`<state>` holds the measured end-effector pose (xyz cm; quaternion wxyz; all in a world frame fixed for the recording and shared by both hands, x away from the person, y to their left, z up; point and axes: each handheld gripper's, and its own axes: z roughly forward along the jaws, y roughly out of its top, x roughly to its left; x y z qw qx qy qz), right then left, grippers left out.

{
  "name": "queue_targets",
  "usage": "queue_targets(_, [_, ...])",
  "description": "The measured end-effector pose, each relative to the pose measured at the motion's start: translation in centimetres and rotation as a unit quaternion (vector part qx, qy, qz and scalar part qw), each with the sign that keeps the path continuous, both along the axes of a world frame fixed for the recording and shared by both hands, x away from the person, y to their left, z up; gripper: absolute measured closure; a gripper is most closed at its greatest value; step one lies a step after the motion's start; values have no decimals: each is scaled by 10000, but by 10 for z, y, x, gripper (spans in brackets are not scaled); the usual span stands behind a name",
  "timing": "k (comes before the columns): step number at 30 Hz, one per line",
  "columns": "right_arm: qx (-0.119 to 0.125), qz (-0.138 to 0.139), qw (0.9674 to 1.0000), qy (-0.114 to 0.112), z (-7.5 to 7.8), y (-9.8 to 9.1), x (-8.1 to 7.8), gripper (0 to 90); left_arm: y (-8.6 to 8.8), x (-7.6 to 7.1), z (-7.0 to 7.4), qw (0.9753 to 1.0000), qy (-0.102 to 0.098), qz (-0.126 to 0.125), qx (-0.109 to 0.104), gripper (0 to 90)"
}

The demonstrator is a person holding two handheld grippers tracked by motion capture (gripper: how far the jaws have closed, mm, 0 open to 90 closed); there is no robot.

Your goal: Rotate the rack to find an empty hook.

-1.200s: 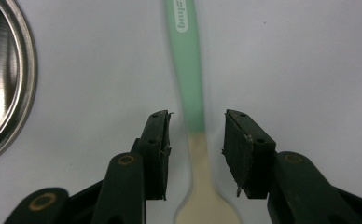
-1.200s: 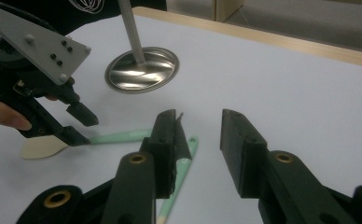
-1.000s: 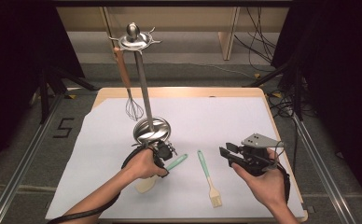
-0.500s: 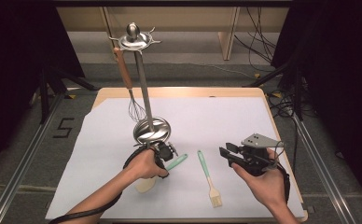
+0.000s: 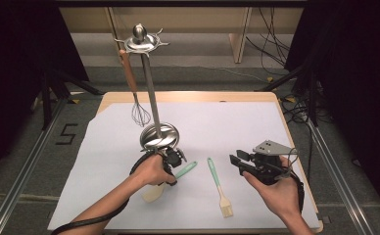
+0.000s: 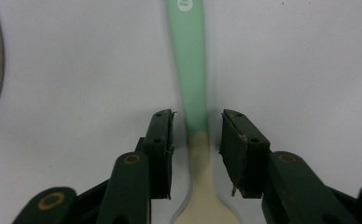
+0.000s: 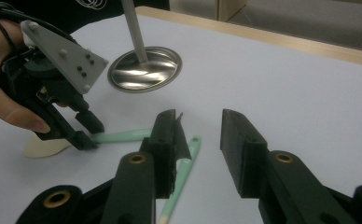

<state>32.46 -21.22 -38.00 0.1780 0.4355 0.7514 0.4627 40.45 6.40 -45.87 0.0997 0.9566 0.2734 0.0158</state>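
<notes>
Closing since the earlier frame, the left gripper [image 6: 197,122] is straddling the spatula [image 6: 191,70] neck, not yet clamping. Spatula is lying flat on the surface [image 5: 256,122]: light, stiff handle, flexible blade, likely slippery. Right gripper [image 5: 239,162] is idling, unclenched.

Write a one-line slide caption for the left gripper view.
Left gripper, jaws just closing, straddles the spatula where green handle meets cream blade, pads not yet touching.
</notes>
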Motion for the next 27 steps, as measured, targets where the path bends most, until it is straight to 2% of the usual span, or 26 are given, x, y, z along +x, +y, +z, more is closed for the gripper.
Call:
queue_targets(4, [-43,11,9999,-90,0,-1,0,667,-2,0,0,10000,-10,7,79,682])
queue_targets(5, [-134,101,9999,-26,1,-3,1,667,-2,0,1,9999,-6,-1,104,691])
queue_targets(8, [-199,171,9996,-130,1,-5,2,667,-4,-1,1,9999,-14,-18,164,738])
queue_targets(10, [-221,164,9994,-224,0,-4,3,667,-5,-2,1,9998,7,63,183,774])
queue_targets(11, [-214,140,9995,-205,0,-4,3,667,-5,-2,0,9998,-3,101,170,780])
queue_targets(12, [-108,59,9999,-60,0,-2,1,667,-5,-2,0,9997,-9,176,162,785])
queue_targets(13, [-174,59,9995,-271,-1,-4,3,667,-6,-2,0,9997,-1,196,163,793])
queue_targets(14, [-179,116,9997,-106,1,-4,2,668,-5,-3,0,9997,-7,214,153,797])
queue_targets(16, [-126,60,9999,24,1,-4,0,667,-4,-3,1,9997,-2,176,158,800])
queue_targets(17, [-165,124,9998,-74,1,-5,2,668,-3,-3,1,9997,-2,198,115,801])
queue_targets(20, [-259,106,9995,-167,0,-6,3,668,0,-2,1,9996,35,275,-4,803])
queue_targets(21, [-176,101,9997,-123,-1,-4,3,668,2,-2,1,9996,43,278,-34,803])
queue_targets(24, [-218,106,9996,-121,0,-5,3,668,6,-4,1,9994,-10,301,-174,804])
queue_targets(25, [-119,40,9999,-14,1,-4,2,668,7,-4,2,9994,-28,294,-197,804])
queue_targets(26, [-116,51,9999,-21,1,-5,2,668,9,-5,3,9990,-49,339,-286,804])
queue_targets(27, [-39,-22,9999,143,2,-3,0,668,11,-6,5,9984,-71,374,-410,803])
